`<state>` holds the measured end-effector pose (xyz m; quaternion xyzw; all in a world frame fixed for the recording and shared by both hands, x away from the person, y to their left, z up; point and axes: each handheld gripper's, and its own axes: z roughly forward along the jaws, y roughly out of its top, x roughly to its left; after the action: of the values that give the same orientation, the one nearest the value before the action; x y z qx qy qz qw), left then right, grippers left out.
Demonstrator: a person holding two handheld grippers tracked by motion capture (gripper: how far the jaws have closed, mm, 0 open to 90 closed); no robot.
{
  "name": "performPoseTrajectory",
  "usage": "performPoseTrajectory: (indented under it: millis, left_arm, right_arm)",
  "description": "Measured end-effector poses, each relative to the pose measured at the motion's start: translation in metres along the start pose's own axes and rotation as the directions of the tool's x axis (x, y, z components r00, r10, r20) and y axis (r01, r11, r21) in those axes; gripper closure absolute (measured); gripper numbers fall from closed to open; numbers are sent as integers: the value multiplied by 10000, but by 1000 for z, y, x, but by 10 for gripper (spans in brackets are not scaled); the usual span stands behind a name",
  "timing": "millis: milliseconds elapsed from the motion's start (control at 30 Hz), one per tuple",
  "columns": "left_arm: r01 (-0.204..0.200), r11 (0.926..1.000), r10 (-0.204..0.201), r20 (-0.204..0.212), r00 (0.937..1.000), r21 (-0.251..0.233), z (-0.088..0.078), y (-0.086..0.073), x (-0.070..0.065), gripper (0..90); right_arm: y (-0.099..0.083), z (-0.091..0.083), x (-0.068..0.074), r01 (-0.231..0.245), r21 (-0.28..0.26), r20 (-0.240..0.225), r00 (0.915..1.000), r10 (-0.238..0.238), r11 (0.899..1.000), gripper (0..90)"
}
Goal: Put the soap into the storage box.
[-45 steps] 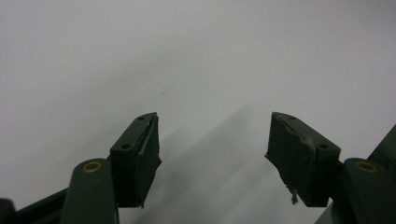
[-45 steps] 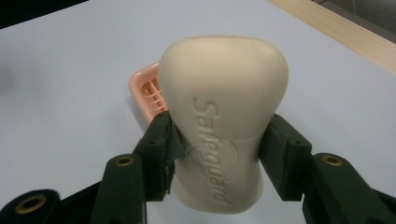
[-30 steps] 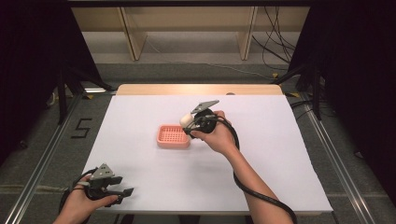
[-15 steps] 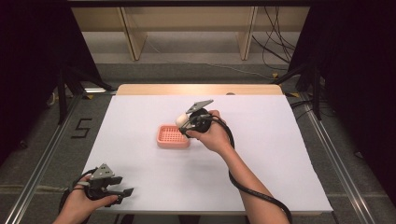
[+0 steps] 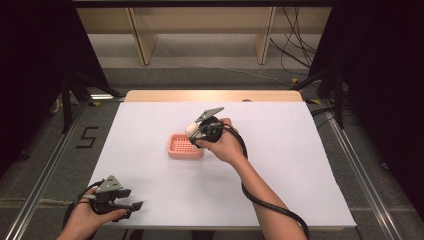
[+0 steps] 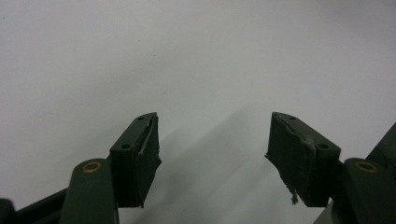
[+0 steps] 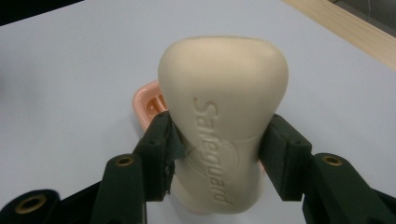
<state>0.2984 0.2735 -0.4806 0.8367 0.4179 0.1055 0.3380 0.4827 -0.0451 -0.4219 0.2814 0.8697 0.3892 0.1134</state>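
A cream soap bar (image 7: pixel 223 116) stamped with a brand name is clamped between the jaws of my right gripper (image 7: pixel 219 144), which is shut on it. In the high view the right gripper (image 5: pixel 196 131) holds the soap bar (image 5: pixel 191 128) just above the right end of a pink slotted soap dish (image 5: pixel 181 146) lying mid-table. A corner of the pink soap dish (image 7: pixel 149 103) peeks out behind the bar. My left gripper (image 5: pixel 131 206) rests near the table's front left edge; its jaws stand wide apart over bare white surface, left gripper (image 6: pixel 212 154) open with nothing between them.
The white table top (image 5: pixel 280 150) ends in a wooden strip (image 5: pixel 215 95) at the far edge. Wooden shelf legs and cables stand on the floor beyond. A cable trails from my right gripper along the forearm toward the front edge.
My right gripper has carried the soap bar leftward and slightly toward me, bringing it over the pink dish's right end. The left gripper has stayed put.
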Motion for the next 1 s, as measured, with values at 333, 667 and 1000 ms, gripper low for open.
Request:
performPoseTrajectory:
  millis: [333,667,1000]
  left_arm:
    - [30,10000,-30,40,10000,-29,0,0,0,336]
    - [-5,10000,5,-19,10000,-8,0,0,0,336]
    - [-16,10000,16,-16,10000,13,0,0,0,336]
  right_arm:
    - [3,7,2,51,94,-8,10000,-51,9999,501]
    - [4,13,3,54,84,-115,9999,-53,10000,501]
    - [3,20,4,-182,427,-123,9997,187,9989,501]
